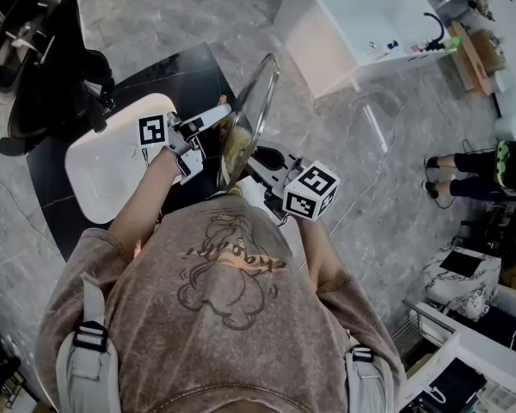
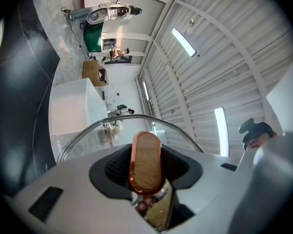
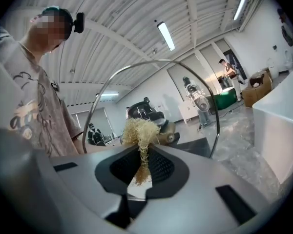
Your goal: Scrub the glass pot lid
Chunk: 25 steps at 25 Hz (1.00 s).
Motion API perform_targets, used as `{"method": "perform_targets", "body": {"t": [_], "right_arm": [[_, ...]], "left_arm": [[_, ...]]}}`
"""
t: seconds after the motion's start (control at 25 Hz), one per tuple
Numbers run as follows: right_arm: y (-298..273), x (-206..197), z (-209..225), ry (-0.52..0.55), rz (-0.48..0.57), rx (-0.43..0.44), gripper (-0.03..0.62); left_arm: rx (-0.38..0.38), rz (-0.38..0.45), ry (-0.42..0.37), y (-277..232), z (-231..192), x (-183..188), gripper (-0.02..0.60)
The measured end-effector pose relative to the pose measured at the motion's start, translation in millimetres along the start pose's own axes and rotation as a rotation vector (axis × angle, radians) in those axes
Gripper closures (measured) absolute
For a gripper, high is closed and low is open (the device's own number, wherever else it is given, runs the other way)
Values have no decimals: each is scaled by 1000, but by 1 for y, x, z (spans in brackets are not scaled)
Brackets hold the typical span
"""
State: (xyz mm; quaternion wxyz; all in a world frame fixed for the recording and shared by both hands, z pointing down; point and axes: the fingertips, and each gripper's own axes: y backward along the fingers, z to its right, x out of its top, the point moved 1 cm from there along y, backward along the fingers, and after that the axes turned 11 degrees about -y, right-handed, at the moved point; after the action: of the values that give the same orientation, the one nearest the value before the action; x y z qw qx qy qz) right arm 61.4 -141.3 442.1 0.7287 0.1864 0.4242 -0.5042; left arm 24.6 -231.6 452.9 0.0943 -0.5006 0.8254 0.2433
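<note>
The left claw [image 2: 146, 173] pinches the copper-rimmed handle [image 2: 146, 152] of the glass pot lid [image 1: 256, 93], which is held on edge in mid-air. The right claw [image 3: 140, 168] pinches a straw-coloured scrubber [image 3: 141, 129] against the glass. Hard strokes could pivot the lid on its handle until it slips free.

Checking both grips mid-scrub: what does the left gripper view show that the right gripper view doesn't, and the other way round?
Left gripper view only: the wooden handle, clamped in the left gripper. Right gripper view only: the straw-coloured scrubber, pinched in the right gripper, and the person's shirt. Both: the glass lid with its metal rim, seen from opposite sides.
</note>
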Motion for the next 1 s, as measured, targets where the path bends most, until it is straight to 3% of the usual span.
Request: {"method": "perform_targets", "body": {"t": [0.44, 0.68, 1.0], "right_arm": [[10, 72, 28, 46, 209, -140, 548], [1, 72, 50, 16, 234, -218, 549], [-14, 43, 97, -32, 185, -311, 549]], "left_arm": [[-26, -14, 26, -6, 6, -10, 402], [-60, -9, 51, -8, 14, -13, 402], [-59, -7, 60, -8, 15, -14, 402]]}}
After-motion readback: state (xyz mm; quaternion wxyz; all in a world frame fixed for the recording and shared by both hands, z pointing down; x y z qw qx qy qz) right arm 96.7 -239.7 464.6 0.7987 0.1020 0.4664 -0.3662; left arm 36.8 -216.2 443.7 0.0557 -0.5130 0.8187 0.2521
